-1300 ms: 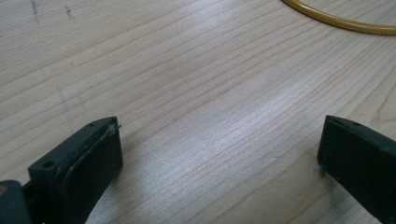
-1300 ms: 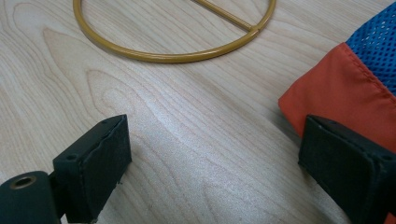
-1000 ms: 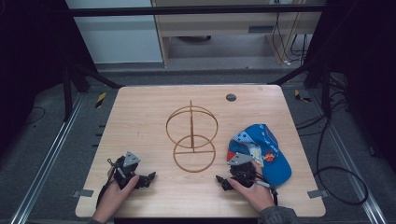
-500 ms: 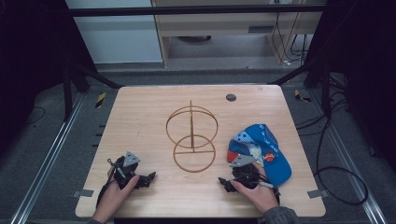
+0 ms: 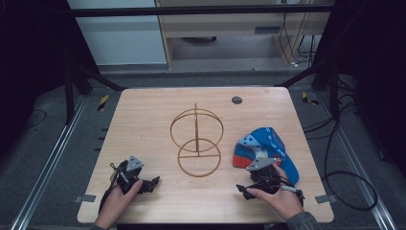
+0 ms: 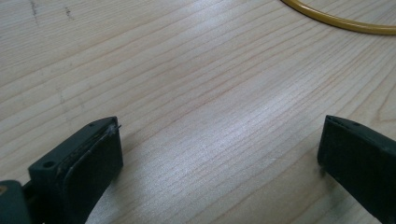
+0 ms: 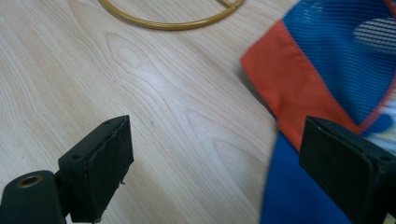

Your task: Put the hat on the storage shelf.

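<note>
We find the right claw (image 5: 245,190) wide, holding nothing, beside the blue cap (image 5: 268,143) near the tabletop's (image 5: 143,110) right edge. We find the left claw (image 5: 152,182) wide and unloaded at the front-left corner, near the wire stand (image 5: 196,143).

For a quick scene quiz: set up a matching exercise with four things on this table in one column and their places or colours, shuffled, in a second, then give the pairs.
Things
1. wire hat stand
2. cap
3. left gripper
4. small dark disc

Places or colours
A. blue with an orange panel, at the table's right side
B. near the far edge of the table
C. gold rings on a post, mid-table
D. open over bare wood at the near left

Pairs: 1-C, 2-A, 3-D, 4-B
</note>
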A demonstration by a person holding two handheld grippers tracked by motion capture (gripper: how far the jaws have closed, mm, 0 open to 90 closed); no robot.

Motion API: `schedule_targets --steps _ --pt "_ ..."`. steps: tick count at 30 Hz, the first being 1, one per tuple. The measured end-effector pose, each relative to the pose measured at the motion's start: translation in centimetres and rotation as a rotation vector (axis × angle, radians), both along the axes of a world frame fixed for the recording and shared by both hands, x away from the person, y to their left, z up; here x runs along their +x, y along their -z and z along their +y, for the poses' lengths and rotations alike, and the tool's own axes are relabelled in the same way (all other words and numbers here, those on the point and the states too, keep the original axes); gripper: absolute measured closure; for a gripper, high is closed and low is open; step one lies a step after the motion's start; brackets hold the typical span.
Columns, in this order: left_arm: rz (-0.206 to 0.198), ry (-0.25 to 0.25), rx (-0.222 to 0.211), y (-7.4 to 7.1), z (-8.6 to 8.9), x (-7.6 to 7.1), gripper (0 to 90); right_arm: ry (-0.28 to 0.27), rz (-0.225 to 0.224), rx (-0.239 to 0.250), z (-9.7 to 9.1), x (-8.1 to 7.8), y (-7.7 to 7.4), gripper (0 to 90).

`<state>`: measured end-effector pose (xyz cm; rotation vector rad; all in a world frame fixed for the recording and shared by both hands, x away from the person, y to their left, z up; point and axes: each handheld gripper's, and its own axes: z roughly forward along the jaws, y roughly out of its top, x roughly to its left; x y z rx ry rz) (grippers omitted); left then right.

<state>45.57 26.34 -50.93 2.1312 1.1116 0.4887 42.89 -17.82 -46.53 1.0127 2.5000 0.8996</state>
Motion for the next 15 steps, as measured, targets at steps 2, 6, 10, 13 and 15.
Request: schedule_targets --steps 2,6,10,13,15 --pt "0.0 0.0 0.0 0.0 0.0 0.0 0.0 0.01 0.001 0.0 -0.9 0.0 -0.6 11.2" --pt "0.0 0.0 0.0 0.0 0.0 0.0 0.0 0.035 0.02 -0.028 -2.7 0.0 -1.7 17.0" --pt "0.0 0.0 0.0 0.0 0.0 0.0 0.0 0.06 0.026 -0.047 -4.2 0.3 -2.8 21.1" --pt "0.0 0.0 0.0 0.0 0.0 0.0 0.0 0.089 0.019 -0.066 -5.4 0.8 -3.9 24.2" --pt "0.0 0.0 0.0 0.0 0.0 0.0 0.0 0.096 0.017 -0.072 -5.7 1.1 -4.2 25.2"
